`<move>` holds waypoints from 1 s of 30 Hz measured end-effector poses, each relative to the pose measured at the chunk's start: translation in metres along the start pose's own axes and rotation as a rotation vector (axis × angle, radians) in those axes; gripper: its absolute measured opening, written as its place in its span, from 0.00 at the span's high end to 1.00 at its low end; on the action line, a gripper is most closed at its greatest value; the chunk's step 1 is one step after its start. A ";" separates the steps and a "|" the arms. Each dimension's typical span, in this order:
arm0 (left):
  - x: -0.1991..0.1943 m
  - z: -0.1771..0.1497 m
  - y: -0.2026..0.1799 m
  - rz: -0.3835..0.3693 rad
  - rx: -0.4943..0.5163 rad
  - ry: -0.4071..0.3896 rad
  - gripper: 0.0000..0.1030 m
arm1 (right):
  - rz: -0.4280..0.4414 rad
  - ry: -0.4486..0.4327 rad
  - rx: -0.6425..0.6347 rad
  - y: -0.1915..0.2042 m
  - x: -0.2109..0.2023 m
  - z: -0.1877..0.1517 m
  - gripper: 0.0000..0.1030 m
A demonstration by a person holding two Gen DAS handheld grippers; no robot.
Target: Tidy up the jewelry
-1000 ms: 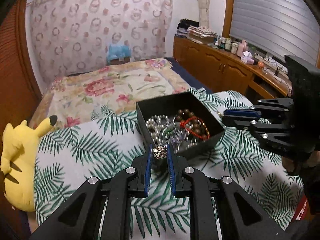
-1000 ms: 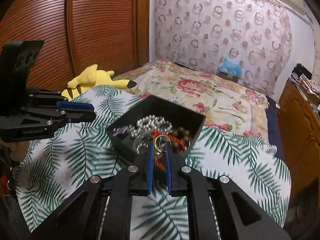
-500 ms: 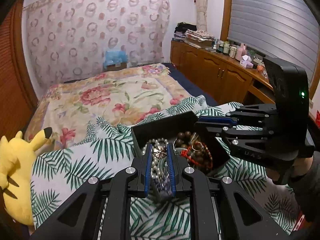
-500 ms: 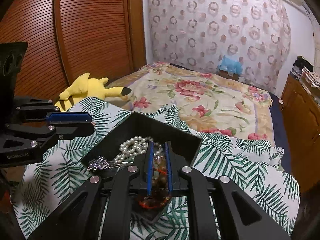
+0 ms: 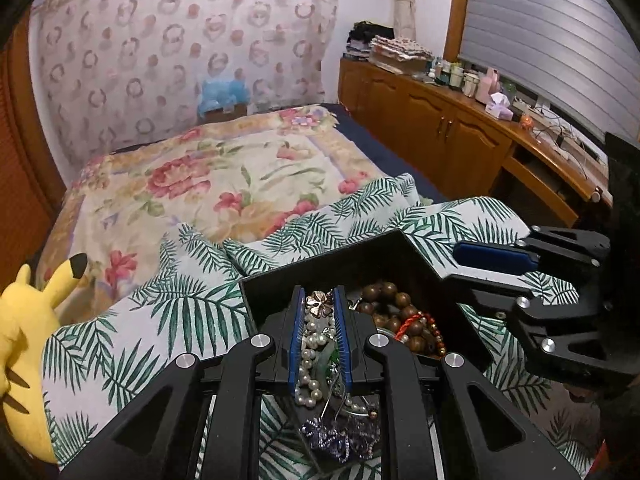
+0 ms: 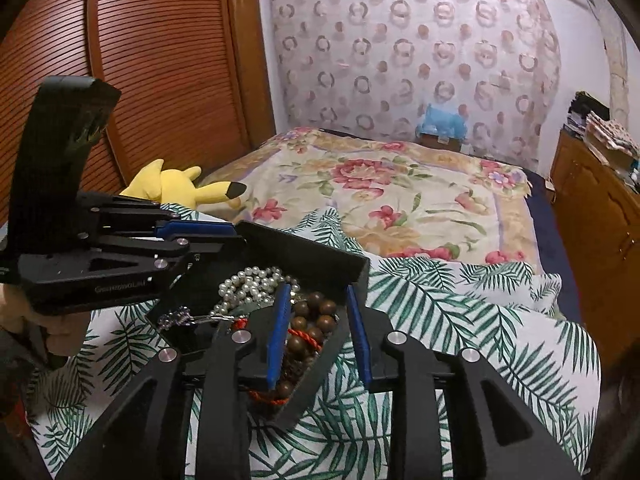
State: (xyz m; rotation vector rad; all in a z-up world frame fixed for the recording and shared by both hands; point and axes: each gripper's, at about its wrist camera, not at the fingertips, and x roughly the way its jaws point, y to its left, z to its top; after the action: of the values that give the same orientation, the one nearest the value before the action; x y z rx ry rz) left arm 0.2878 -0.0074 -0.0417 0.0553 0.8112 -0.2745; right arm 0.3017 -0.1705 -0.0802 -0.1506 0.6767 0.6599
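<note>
Holding a flower brooch (image 5: 319,304) pinched between its narrow-set fingers, the left gripper (image 5: 318,300) hangs over the black box (image 5: 394,246), which sits on the palm-leaf cloth (image 5: 160,320) at the picture's centre. Pearls (image 5: 306,354) and a green piece lie under the fingers, wooden beads (image 5: 390,302) with a red cord at 3 o'clock of the brooch, and a purple trinket (image 5: 332,438) at 6 o'clock near the box's near corner. The right gripper (image 5: 480,264) shows side-on at 3 o'clock, reaching over the box's right wall.

From the right wrist, the right gripper (image 6: 318,300) has its jaws opening above the box (image 6: 304,246); the beads (image 6: 316,320) lie between the fingers (image 6: 280,320), but the pads do not press on them, so the piece appears just let go. The pearls (image 6: 248,284) lie at 10 o'clock, the purple trinket (image 6: 176,318) at 9 o'clock. The left gripper (image 6: 230,234) comes in from 9 o'clock over the far-left corner; the brooch is not visible here.

The step in hand seems to be dropping pieces into the box. Next, the left gripper likely needs to loosen its hold so the brooch falls inside, while the right draws clear without snagging the red cord.
</note>
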 end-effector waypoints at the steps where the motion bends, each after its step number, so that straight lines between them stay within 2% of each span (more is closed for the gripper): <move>1: 0.001 0.000 0.000 0.008 -0.004 0.005 0.79 | -0.003 0.000 0.006 -0.001 0.000 -0.001 0.67; 2: 0.002 0.000 0.001 0.015 -0.010 0.009 0.73 | -0.006 0.000 0.010 -0.002 -0.001 -0.003 0.67; 3: 0.000 -0.001 0.002 0.016 -0.018 0.005 0.63 | -0.012 -0.001 0.016 -0.003 -0.001 -0.005 0.67; 4: -0.002 -0.003 0.001 0.018 -0.022 0.002 0.57 | -0.014 -0.002 0.019 -0.003 -0.002 -0.006 0.67; 6: -0.006 -0.006 0.002 0.021 -0.030 -0.001 0.53 | -0.019 -0.004 0.025 -0.003 -0.004 -0.007 0.67; 8: -0.011 -0.008 0.003 0.031 -0.038 -0.005 0.38 | -0.028 -0.008 0.033 -0.003 -0.006 -0.009 0.66; 9: -0.014 -0.010 0.004 0.042 -0.043 -0.010 0.34 | -0.035 -0.011 0.038 -0.003 -0.008 -0.011 0.61; 10: -0.018 -0.011 0.004 0.054 -0.047 -0.016 0.25 | -0.043 -0.016 0.044 -0.003 -0.011 -0.013 0.57; 11: -0.022 -0.013 0.005 0.069 -0.053 -0.023 0.20 | -0.051 -0.022 0.050 -0.003 -0.013 -0.012 0.49; 12: -0.027 -0.015 0.006 0.085 -0.062 -0.031 0.18 | -0.062 -0.030 0.056 -0.002 -0.016 -0.013 0.41; 13: -0.030 -0.017 0.007 0.093 -0.070 -0.035 0.16 | -0.077 -0.040 0.063 -0.002 -0.020 -0.014 0.36; 15: -0.038 -0.022 0.009 0.109 -0.087 -0.040 0.16 | -0.103 -0.056 0.070 0.000 -0.027 -0.016 0.19; 18: -0.051 -0.029 0.008 0.135 -0.096 -0.051 0.10 | -0.128 -0.076 0.077 0.002 -0.037 -0.019 0.07; 21: -0.064 -0.039 0.005 0.147 -0.103 -0.071 0.08 | -0.135 -0.088 0.089 0.005 -0.046 -0.025 0.03; 30: -0.091 -0.071 -0.006 0.177 -0.126 -0.082 0.08 | -0.180 -0.092 0.127 0.022 -0.065 -0.046 0.03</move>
State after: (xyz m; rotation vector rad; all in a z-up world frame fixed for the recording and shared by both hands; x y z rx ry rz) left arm 0.1765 0.0177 -0.0246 -0.0025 0.7351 -0.0575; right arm 0.2252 -0.2024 -0.0737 -0.0620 0.6071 0.4469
